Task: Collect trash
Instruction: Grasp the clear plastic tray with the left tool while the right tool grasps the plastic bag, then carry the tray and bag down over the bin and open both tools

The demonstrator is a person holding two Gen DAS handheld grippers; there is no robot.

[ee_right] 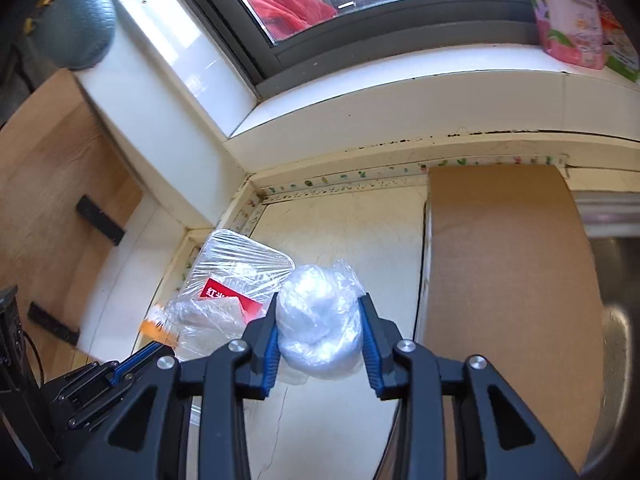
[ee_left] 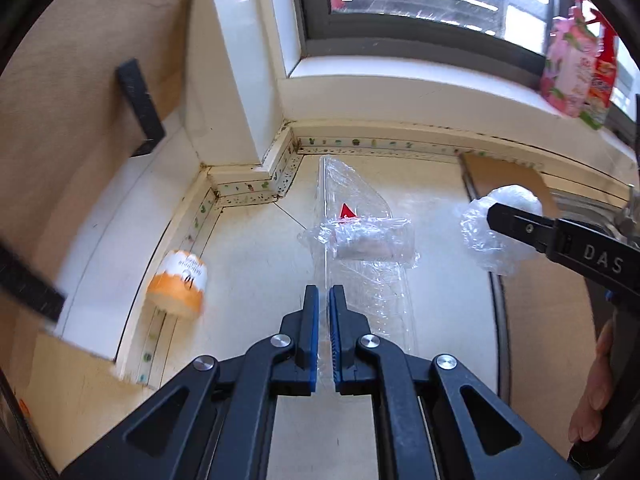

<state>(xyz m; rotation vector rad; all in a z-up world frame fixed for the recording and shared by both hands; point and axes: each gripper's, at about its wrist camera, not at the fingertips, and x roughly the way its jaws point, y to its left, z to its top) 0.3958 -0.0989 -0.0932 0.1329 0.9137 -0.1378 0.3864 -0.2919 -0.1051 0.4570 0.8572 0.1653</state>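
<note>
Left hand-held gripper (ee_left: 324,300): jaws pressed nearly together on the thin edge of a clear plastic tray (ee_left: 352,216), which stands raised above the cream counter (ee_left: 256,264). Right hand-held gripper (ee_right: 319,312): jaws part open, clamped on both sides of a crumpled ball of plastic wrap (ee_right: 320,320), held clear of the counter. An orange-and-white paper cup (ee_left: 178,282) lies near the wall.

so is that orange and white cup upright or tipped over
Tipped over: the orange and white cup lies on its side on the counter by the wall edge, though motion blur hides its opening.
</note>
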